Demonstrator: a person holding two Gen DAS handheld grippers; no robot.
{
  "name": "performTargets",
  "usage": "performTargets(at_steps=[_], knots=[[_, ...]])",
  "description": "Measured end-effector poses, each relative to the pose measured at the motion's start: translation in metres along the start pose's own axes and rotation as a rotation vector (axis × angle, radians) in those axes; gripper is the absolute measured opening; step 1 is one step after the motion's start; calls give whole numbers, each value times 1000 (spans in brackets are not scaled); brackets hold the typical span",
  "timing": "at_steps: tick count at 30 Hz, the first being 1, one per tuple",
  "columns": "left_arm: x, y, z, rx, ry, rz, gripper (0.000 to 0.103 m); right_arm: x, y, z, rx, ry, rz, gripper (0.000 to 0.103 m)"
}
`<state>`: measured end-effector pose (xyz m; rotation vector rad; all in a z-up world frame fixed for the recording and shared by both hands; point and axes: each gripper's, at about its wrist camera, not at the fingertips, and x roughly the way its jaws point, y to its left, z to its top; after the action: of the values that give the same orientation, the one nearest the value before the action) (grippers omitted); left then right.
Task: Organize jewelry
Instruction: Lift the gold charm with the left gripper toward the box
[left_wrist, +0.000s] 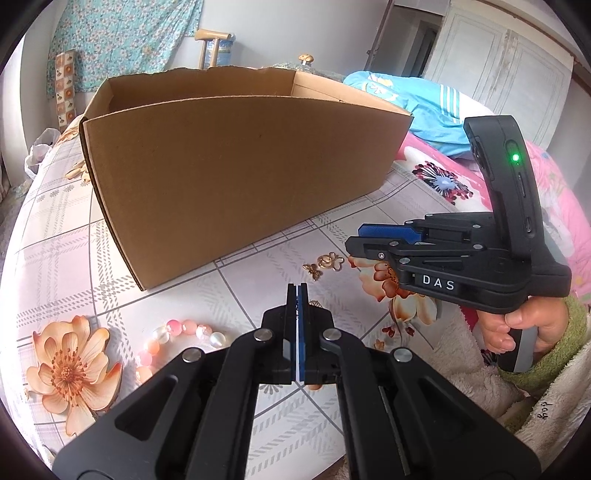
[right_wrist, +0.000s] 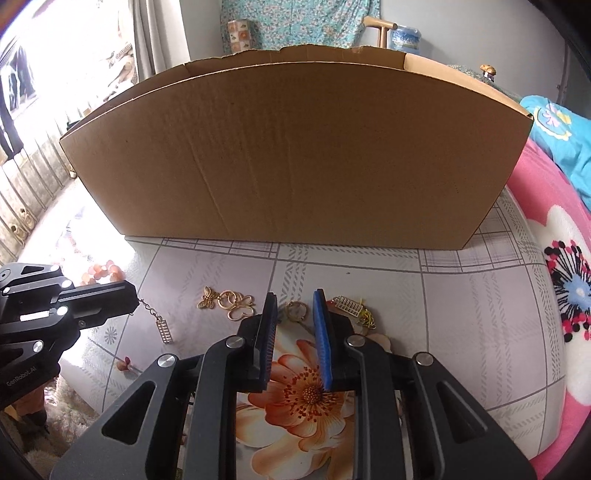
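Observation:
My left gripper (left_wrist: 297, 291) is shut; in the right wrist view it (right_wrist: 133, 301) pinches a thin chain whose small bar pendant (right_wrist: 164, 328) rests on the cloth. My right gripper (right_wrist: 295, 295) stands open over the cloth, with a gold ring (right_wrist: 296, 310) lying just past the gap between its blue pads, untouched. A gold abacus charm (right_wrist: 347, 304) lies right of it. Gold butterfly charms (right_wrist: 227, 302) (left_wrist: 323, 264) sit between the two grippers. The right gripper (left_wrist: 354, 237) shows side-on in the left wrist view. A pink bead bracelet (left_wrist: 177, 336) lies to the left.
A tall open cardboard box (left_wrist: 236, 177) (right_wrist: 295, 147) stands just behind the jewelry on the flowered cloth (right_wrist: 461, 314). A pink blanket (right_wrist: 546, 221) and blue clothing (left_wrist: 424, 107) lie to the right. A person's hand (left_wrist: 517, 328) holds the right gripper's handle.

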<state>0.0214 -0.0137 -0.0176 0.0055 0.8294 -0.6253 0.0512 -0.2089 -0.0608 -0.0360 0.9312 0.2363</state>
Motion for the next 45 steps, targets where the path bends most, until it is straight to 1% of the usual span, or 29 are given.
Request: performTargets(at_steps=[1, 4, 5, 6, 14, 17, 19, 20, 21, 28, 32, 34, 36, 38, 45], knots=[[-1, 0, 0, -1, -2, 0, 0, -1, 0, 0, 0, 0, 6, 11], [-4, 0, 0, -1, -11, 0, 0, -3, 7, -2, 2, -12, -3, 11], [-5, 0, 0, 1, -14, 1, 0, -4, 7, -3, 3, -17, -2, 9], [-7, 0, 0, 4, -17, 2, 0, -5, 8, -3, 9, -23, 3, 3], [-18, -6, 0, 30, -40, 5, 0, -11, 3, -8, 56, -26, 54, 3], [-19, -10, 0, 39, -42, 6, 0, -14, 2, -10, 69, -35, 56, 6], [-19, -13, 0, 45, -44, 6, 0, -14, 1, -10, 72, -34, 42, 13], [-19, -14, 0, 49, -43, 6, 0, -14, 0, -10, 74, -34, 35, 19], [-19, -15, 0, 52, -44, 6, 0, -13, 0, -10, 75, -30, 33, 22], [-15, -13, 1, 47, -37, -3, 0, -6, 4, -10, 61, -7, 17, 22], [-12, -9, 2, 36, -34, -8, 0, -2, 7, -3, 59, -2, 7, 22], [-11, -7, 3, 35, -33, -8, 0, 0, 9, -3, 46, -1, -7, 21], [-11, -5, 3, 31, -34, -8, 0, 1, 13, -2, 35, -1, -12, 11], [-10, -4, 3, 24, -33, -6, 0, 2, 13, 0, 49, 1, 2, 11], [-11, 1, 1, 17, -36, -4, 0, 4, 11, 2, 65, -4, 9, 11]])
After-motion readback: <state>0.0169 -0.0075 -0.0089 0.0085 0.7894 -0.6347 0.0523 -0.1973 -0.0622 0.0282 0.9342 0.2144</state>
